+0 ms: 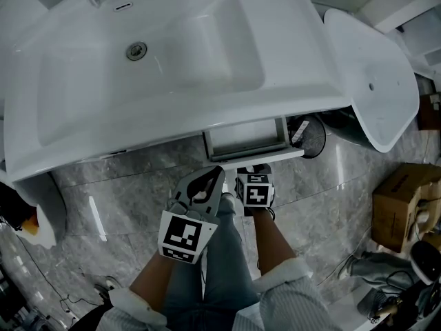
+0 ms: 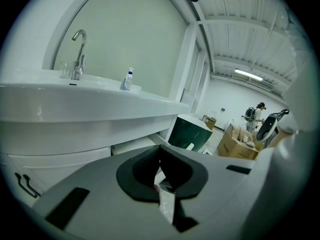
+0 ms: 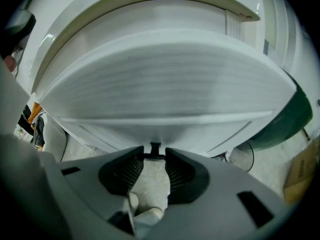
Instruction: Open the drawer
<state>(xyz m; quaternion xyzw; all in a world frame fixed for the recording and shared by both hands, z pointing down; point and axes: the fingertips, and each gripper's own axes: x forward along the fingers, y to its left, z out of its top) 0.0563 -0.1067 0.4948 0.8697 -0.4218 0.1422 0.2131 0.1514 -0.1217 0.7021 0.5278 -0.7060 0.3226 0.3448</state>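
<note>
Grey stone-pattern floor (image 1: 138,178) lies under a white washstand, and you stand facing its front.

1. Right gripper (image 3: 154,156): the jaws are closed on the small dark handle (image 3: 154,148), which touches both pads. The handle sits at the middle of the drawer (image 3: 160,84).
2. Left gripper (image 2: 160,154): the jaw tips are pressed together with nothing between them. It is clear of the washstand, and the head view places it just beside the right gripper.
3. Count: two grippers, one drawer, one handle, one basin (image 1: 172,54) with one drain (image 1: 136,50) and one tap (image 2: 77,54).
4. Drawer: it is white with a curved front and sits directly under the basin's front edge. It stands part-way out.
5. Views: only the head view shows the drawer's shallow white inside. Only the left gripper view shows one small bottle (image 2: 128,79) on the basin rim and a person (image 2: 257,115) far off.
</note>
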